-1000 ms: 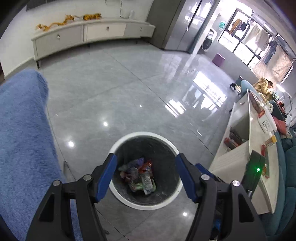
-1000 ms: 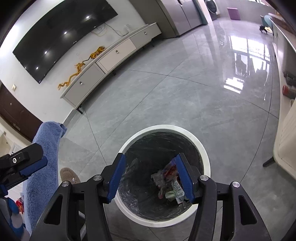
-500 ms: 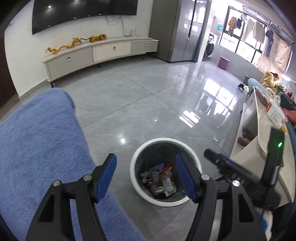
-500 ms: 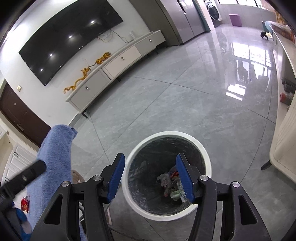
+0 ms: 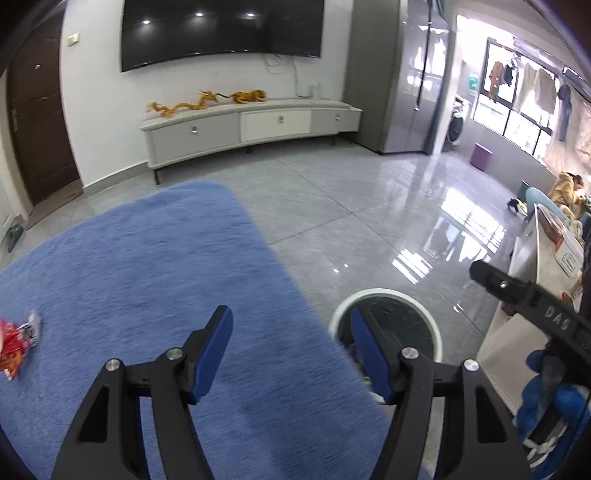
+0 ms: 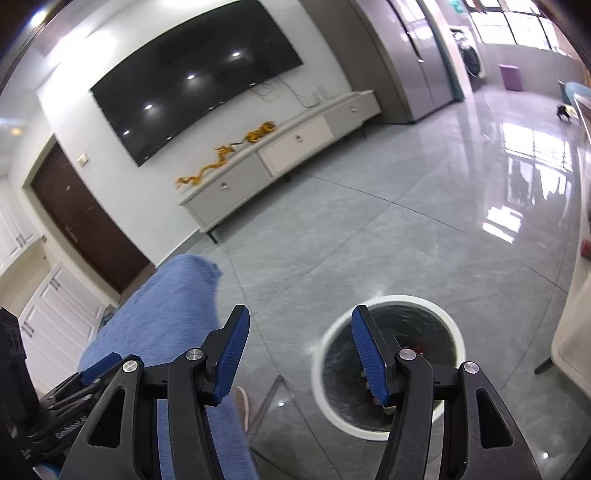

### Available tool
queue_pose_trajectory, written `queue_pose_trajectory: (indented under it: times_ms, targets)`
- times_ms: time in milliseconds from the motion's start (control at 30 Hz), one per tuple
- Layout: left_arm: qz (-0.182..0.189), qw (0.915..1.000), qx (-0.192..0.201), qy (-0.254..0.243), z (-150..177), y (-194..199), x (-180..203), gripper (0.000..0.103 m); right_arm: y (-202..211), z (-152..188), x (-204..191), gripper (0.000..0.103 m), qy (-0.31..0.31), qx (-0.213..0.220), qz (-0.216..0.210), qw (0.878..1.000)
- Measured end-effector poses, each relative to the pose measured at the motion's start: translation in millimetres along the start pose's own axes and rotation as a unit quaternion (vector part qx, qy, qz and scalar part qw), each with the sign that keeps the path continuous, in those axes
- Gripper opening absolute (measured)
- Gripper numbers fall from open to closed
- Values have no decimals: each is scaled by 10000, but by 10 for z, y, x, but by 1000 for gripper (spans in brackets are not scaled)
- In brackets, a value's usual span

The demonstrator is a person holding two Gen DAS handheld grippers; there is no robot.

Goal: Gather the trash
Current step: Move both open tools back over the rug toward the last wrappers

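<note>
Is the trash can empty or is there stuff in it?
Not empty. The trash can stands upright and open, with bits of trash at its bottom. How full it is, cannot tell.

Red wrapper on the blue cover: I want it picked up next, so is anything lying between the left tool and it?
Nothing visible does. The red wrapper lies on bare blue cover, off to the left of the open, empty left tool.

Both wrist views look forward and down along their blue fingers across the room. The left sits close over the blue cloth (image 5: pixel 147 280); the right probably higher. Both share the bin (image 5: pixel 388 295) (image 6: pixel 454 328), television (image 5: pixel 221 29) (image 6: pixel 195 96) and cabinet (image 5: pixel 251 125) (image 6: pixel 280 158).
</note>
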State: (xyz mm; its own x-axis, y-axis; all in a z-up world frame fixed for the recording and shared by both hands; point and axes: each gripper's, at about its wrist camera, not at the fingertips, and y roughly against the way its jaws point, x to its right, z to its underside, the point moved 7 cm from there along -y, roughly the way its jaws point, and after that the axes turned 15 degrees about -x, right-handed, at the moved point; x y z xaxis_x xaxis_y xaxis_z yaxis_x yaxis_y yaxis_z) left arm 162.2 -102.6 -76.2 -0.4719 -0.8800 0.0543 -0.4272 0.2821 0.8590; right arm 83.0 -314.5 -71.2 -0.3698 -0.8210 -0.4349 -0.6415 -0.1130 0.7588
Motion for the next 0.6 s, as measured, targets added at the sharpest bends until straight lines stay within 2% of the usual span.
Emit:
queue_pose_trajectory:
  times_ms: [167,333,467,600]
  targets:
    - [-219,9993,132,271,158,182,-462,65,20,67,-433,57,385,-89,-128,9991]
    - [-442,9957,250,773,344,385,-1081,65,8,172,-935,57,859,-238,-268,9957]
    - [-628,9890,345,1292,507,563,-1706,65,-24,284,-1313,57,1245,-370,-370,9908]
    - [-898,9784,414,1814,651,708,-2390,65,-108,395,-1703,58,1611,-494,-450,9847]
